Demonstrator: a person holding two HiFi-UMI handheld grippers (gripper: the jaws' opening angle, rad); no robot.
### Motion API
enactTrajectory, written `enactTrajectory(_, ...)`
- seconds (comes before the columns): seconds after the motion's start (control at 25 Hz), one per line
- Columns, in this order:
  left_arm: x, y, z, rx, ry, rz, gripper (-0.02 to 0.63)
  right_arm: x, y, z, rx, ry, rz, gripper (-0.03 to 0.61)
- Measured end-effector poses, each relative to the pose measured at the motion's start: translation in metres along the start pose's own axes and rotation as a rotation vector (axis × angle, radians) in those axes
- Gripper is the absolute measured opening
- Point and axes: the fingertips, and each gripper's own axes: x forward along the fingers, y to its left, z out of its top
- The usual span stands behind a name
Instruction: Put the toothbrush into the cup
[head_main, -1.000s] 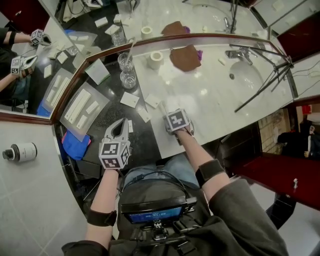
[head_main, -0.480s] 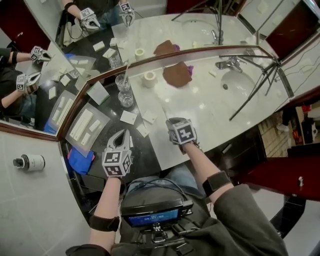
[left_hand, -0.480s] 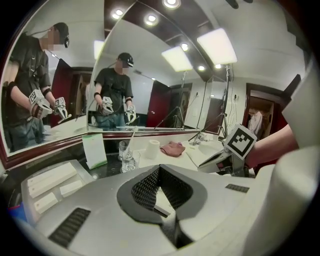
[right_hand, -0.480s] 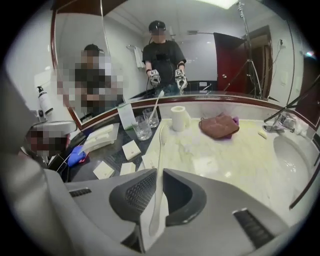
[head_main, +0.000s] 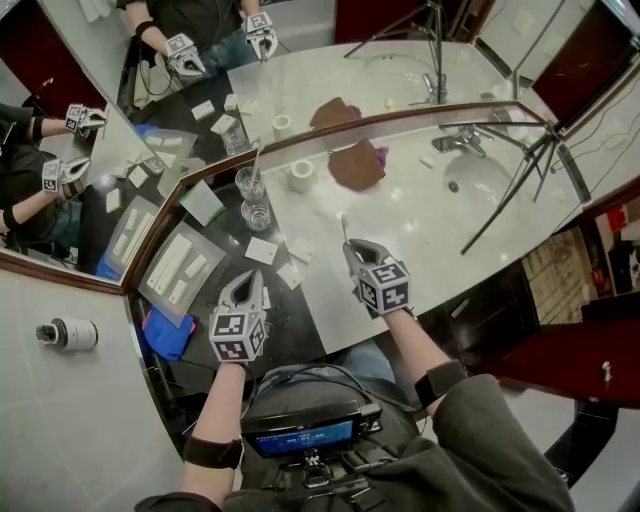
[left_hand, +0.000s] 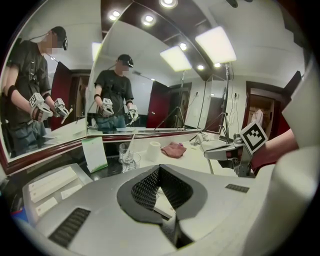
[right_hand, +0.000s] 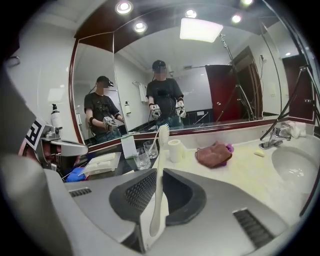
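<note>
Over pale marble desk (head_main: 420, 225), right gripper (head_main: 352, 248): narrowly parted jaws clamped on slim white plastic toothbrush (right_hand: 159, 165), bristle end up. At 8 o'clock of it, left gripper (head_main: 247, 285): jaws fully together, nothing between. Clear glass cup (head_main: 258, 215) well apart at 10 o'clock of toothbrush, upright.

White toothbrush (right_hand: 159, 170) (head outward), apart from glass cup (right_hand: 141, 159)

left gripper (head_main: 245, 278), right gripper (head_main: 354, 250): grey shells, black-and-white marker cubes | wristbands (head_main: 443, 380): black | sleeve (head_main: 485, 425): dark, possibly olive | chest unit (head_main: 300, 432): black, blue screen, cables
</note>
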Motion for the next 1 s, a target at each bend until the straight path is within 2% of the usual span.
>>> enactTrajectory(0.28, 0.006, 0.014, 0.005, -0.01, 0.003, 0.034, 0.002, 0.022, 0.006, 0.037, 0.016, -0.124, 0.043, 0.058)
enactTrajectory(0.56, 0.016, 0.04, 0.025, -0.028, -0.018, 0.098, 0.002, 0.064, 0.028, 0.103, 0.017, -0.234, 0.122, 0.058)
enactTrajectory(0.76, 0.028, 0.065, 0.036, -0.04, -0.024, 0.144, 0.003, 0.101, 0.051, 0.136, 0.023, -0.285, 0.184, 0.058)
enactTrajectory(1.0, 0.042, 0.095, 0.042, -0.052, -0.025, 0.187, 0.002, 0.147, 0.065, 0.151, 0.07, -0.308, 0.219, 0.058)
